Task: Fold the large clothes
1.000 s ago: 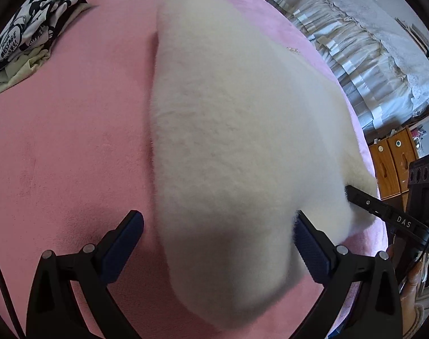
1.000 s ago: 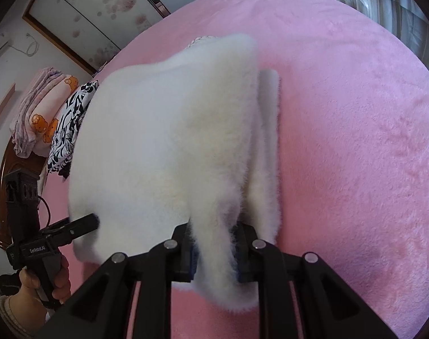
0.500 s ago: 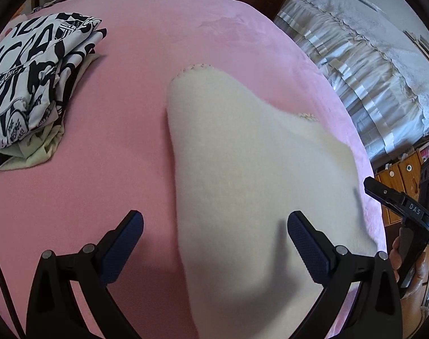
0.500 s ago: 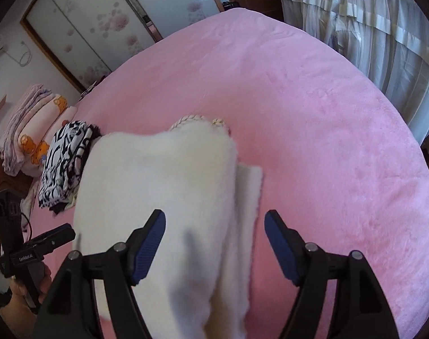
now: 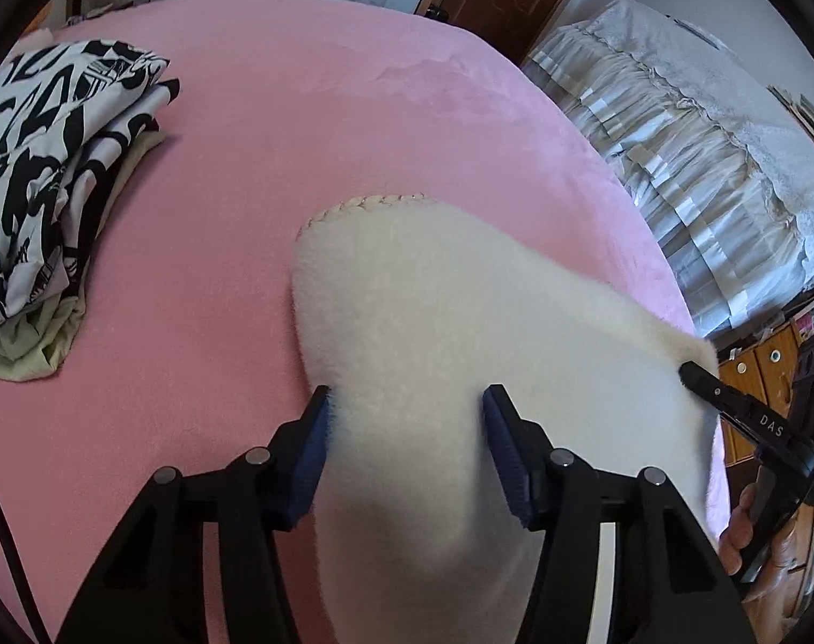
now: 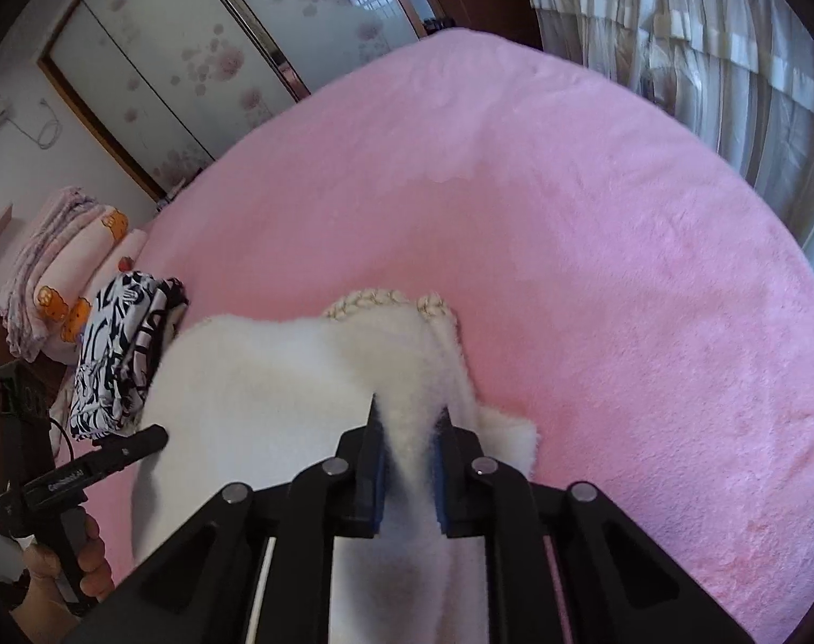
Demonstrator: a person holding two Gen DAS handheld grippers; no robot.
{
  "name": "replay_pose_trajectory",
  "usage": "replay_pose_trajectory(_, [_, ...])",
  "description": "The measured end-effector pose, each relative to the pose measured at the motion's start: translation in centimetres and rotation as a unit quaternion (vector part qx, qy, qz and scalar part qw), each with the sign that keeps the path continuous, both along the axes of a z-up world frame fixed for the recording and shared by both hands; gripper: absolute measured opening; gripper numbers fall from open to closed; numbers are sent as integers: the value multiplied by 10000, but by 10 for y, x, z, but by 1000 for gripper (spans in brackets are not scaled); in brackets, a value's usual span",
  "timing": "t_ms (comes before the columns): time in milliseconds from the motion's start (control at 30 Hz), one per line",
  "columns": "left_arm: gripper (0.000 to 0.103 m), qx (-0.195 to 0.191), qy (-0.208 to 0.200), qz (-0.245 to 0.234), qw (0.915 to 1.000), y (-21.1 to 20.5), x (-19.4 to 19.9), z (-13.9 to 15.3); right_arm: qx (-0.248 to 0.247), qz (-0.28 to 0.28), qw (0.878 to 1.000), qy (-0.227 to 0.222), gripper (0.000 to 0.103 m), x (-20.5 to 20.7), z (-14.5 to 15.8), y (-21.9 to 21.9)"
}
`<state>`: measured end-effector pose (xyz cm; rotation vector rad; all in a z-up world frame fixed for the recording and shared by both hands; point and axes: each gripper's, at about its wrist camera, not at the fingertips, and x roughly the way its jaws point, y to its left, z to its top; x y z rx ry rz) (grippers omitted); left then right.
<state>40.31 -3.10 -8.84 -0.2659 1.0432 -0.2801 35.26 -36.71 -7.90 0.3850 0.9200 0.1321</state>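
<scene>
A white fleece garment (image 5: 460,322) with a braided trim lies folded on the pink bed (image 5: 299,107). My left gripper (image 5: 407,397) straddles the garment's near left edge. Its jaws are closing, fleece fills the gap, and the pads do not visibly squeeze it. In the right wrist view the garment (image 6: 256,386) rises in a ridge, and my right gripper (image 6: 409,408) is closing, pinched on that ridge. The right gripper's finger (image 5: 728,402) shows at the garment's right edge. The left gripper (image 6: 138,440) shows at its left side.
A folded black-and-white patterned pile (image 5: 47,161) sits at the bed's left. Folded pink blankets (image 6: 58,268) lie beyond it. A second bed with a white frilled cover (image 5: 702,134) and wooden drawers (image 5: 766,365) stand to the right. Curtains (image 6: 702,53) hang past the pink bed's far side.
Both grippers drew back toward the near edge, laying the fleece down. The right let go, opened wide, then shut on a ridge of fleece. The left jaws narrowed around the near edge.
</scene>
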Motion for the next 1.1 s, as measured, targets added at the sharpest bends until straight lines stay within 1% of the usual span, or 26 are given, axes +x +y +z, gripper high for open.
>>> replay_pose_trajectory(67, [57,142,20,0,9999,-4,1,-8,-2,-26,9990,449,13,7,-27,-3])
replay_pose_trajectory(100, [58,168,10,28,9999,-4,2,-9,-7,-24,9984,564,14,9,-37,-3])
replay_pose_trajectory(167, [64,188,38,135,9997,-1,1,-9,8,-90,9982,599,17,9,-37,-5])
replay_pose_trajectory(200, [66,179,75,177,9997,1,2,-8,25,-118,9980,628,22,9,-33,-6])
replay_pose_trajectory(233, [66,157,125,209,9996,3,2,-5,-38,-142,9978,650,30,7,-28,-6])
replay_pose_trajectory(267, [66,157,146,247,9995,6,0,0,-202,-157,9977,635,32,4,-20,-6])
replay_pose_trajectory(300, [66,207,115,291,9993,8,-4,6,-415,-150,9976,538,33,-1,-9,-4])
replay_pose_trajectory(367, [65,386,-158,410,9983,11,-18,24,-837,-160,9960,264,33,-14,13,2])
replay_pose_trajectory(400, [65,358,-284,400,9982,13,-25,32,-913,-105,9957,108,33,-21,23,7])
replay_pose_trajectory(467, [65,228,-438,310,9983,12,-41,46,-947,137,9952,-213,33,-35,41,21])
replay_pose_trajectory(500, [65,140,-480,252,9984,10,-49,51,-984,256,9944,-289,33,-41,47,32])
replay_pose_trajectory(567, [65,-26,-499,150,9986,4,-66,56,-907,523,9939,-347,33,-49,52,56])
replay_pose_trajectory(633, [65,-71,-539,78,9985,-5,-80,56,-760,689,9941,-338,33,-57,50,76])
replay_pose_trajectory(733, [65,128,-640,1,9979,-19,-101,44,-718,829,9936,-250,33,-68,36,97])
replay_pose_trajectory(800, [65,307,-526,-100,9981,-28,-109,29,-820,1005,9915,-110,33,-72,20,111])
replay_pose_trajectory(833, [65,532,-575,-86,9969,-31,-114,21,-849,1073,9906,9,33,-72,10,115])
replay_pose_trajectory(867, [65,828,-713,-89,9940,-34,-119,16,-867,1097,9901,123,33,-73,0,115])
replay_pose_trajectory(900, [65,960,-793,-187,9920,-36,-122,13,-893,1083,9899,183,31,-74,-9,112])
replay_pose_trajectory(933, [67,1018,-847,-251,9909,-36,-124,11,-894,1086,9900,137,27,-77,-13,107])
replay_pose_trajectory(967, [68,989,-838,-247,9913,-34,-125,10,-934,1053,9900,106,24,-79,-14,102])
replay_pose_trajectory(1000, [68,877,-788,-242,9927,-30,-125,9,-1012,959,9902,96,13,-82,-14,94])
replay_pose_trajectory(1033, [71,793,-720,-221,9940,-25,-124,8,-1138,820,9901,101,9,-84,-13,85])
replay_pose_trajectory(1067, [75,708,-648,-191,9952,-20,-123,7,-1244,685,9898,93,9,-87,-13,74])
replay_pose_trajectory(1100, [75,650,-618,-171,9958,-18,-122,6,-1250,623,9901,99,9,-89,-13,64])
